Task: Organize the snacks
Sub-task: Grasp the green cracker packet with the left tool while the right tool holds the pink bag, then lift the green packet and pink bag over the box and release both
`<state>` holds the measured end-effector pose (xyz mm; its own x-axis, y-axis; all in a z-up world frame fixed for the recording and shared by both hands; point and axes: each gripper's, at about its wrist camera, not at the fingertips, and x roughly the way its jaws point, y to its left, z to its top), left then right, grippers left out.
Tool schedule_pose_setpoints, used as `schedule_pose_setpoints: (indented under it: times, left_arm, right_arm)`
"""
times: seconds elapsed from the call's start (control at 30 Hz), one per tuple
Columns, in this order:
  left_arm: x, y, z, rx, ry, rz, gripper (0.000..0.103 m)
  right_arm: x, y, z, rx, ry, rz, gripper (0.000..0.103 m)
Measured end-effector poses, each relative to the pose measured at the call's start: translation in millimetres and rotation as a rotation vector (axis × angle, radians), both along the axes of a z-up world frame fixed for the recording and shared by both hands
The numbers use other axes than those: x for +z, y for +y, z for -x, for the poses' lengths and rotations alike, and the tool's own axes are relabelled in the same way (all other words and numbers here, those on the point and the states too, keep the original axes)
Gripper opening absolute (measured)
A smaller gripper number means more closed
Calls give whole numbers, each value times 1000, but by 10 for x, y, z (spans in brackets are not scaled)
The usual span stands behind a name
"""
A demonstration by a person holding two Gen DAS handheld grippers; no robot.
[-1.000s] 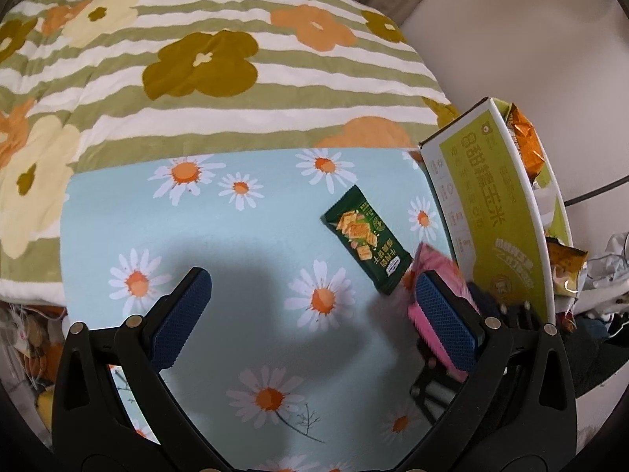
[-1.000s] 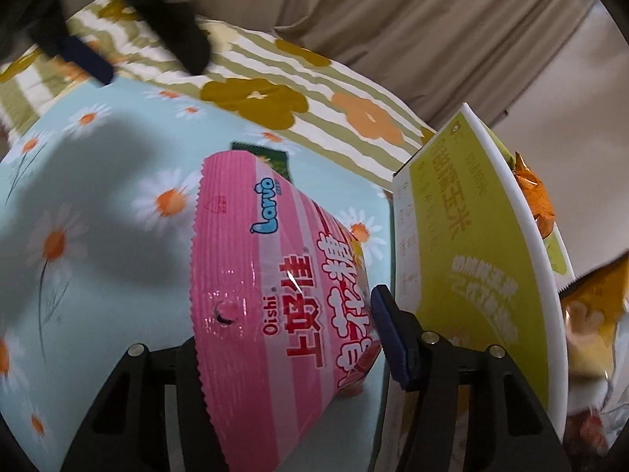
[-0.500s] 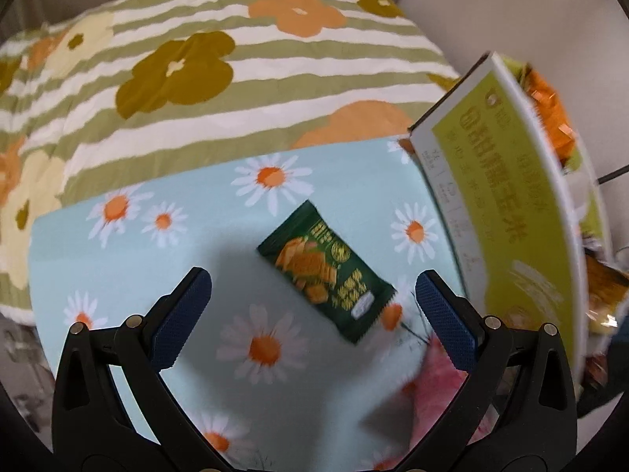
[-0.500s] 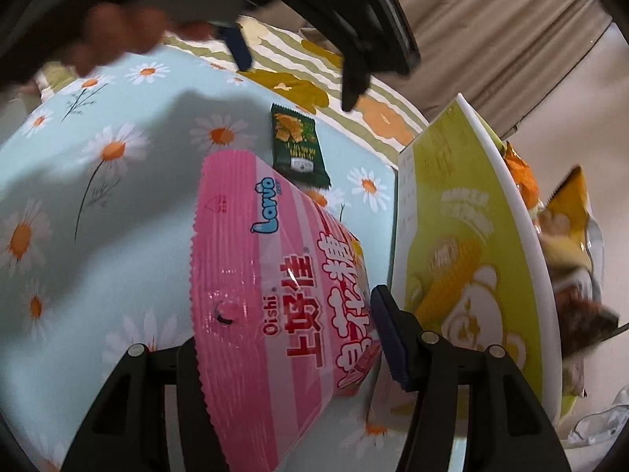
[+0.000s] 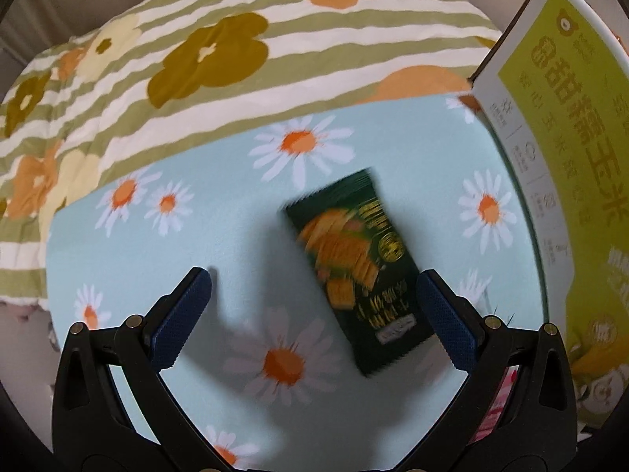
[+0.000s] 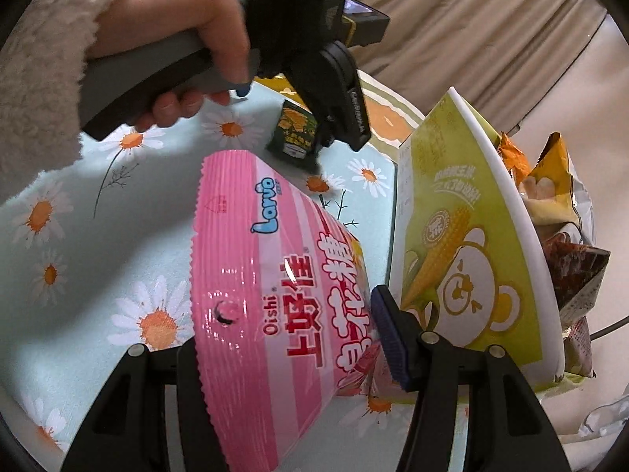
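Note:
A dark green snack packet (image 5: 355, 271) lies flat on the light blue daisy cloth (image 5: 220, 251). My left gripper (image 5: 312, 316) is open just above it, its right pad (image 5: 446, 324) beside the packet's lower right edge. The packet also shows in the right wrist view (image 6: 293, 131), partly under the left gripper's body. My right gripper (image 6: 291, 350) is shut on a pink striped snack bag (image 6: 271, 295), held above the cloth next to the green and white box (image 6: 464, 255).
The open box (image 5: 558, 149) stands at the right and holds several snack bags (image 6: 550, 181). A striped flowered blanket (image 5: 236, 51) lies beyond the cloth. A beige curtain (image 6: 471, 19) hangs behind. The person's hand (image 6: 188, 39) grips the left tool.
My left gripper has moved forward and down toward the green packet, which now lies between its fingers. My right gripper has drawn back a little, still holding the pink bag.

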<state>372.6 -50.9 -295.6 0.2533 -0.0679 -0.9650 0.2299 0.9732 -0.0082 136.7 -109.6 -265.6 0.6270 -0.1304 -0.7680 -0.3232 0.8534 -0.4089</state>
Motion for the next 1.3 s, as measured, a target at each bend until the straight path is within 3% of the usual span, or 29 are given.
schedule_pose_setpoints:
  times: [0.2, 0.4, 0.47, 0.53, 0.7, 0.8, 1.03, 1.3]
  left_arm:
    - [74, 184, 130, 7, -7, 29, 103]
    - [118, -18, 57, -107, -23, 27, 99]
    - [107, -94, 51, -138, -16, 18, 82]
    - [75, -139, 41, -157, 4, 20, 72]
    - [64, -187, 54, -204, 2, 5, 65]
    - [105, -171, 57, -217, -7, 8, 41]
    - [119, -98, 65, -247, -6, 44, 41]
    - [346, 136, 106, -220, -39, 109, 41]
  right_arm:
    - [8, 8, -17, 9, -8, -22, 53]
    - [22, 59, -39, 11, -11, -31, 53]
    - [13, 70, -67, 9, -9, -34, 53]
    - [2, 72, -104, 4, -7, -36, 53]
    - [7, 79, -140, -7, -9, -42, 53]
    - [0, 96, -155, -14, -7, -41, 53]
    - [26, 148, -166, -22, -8, -47, 52]
    - [144, 170, -222, -40, -11, -69, 51]
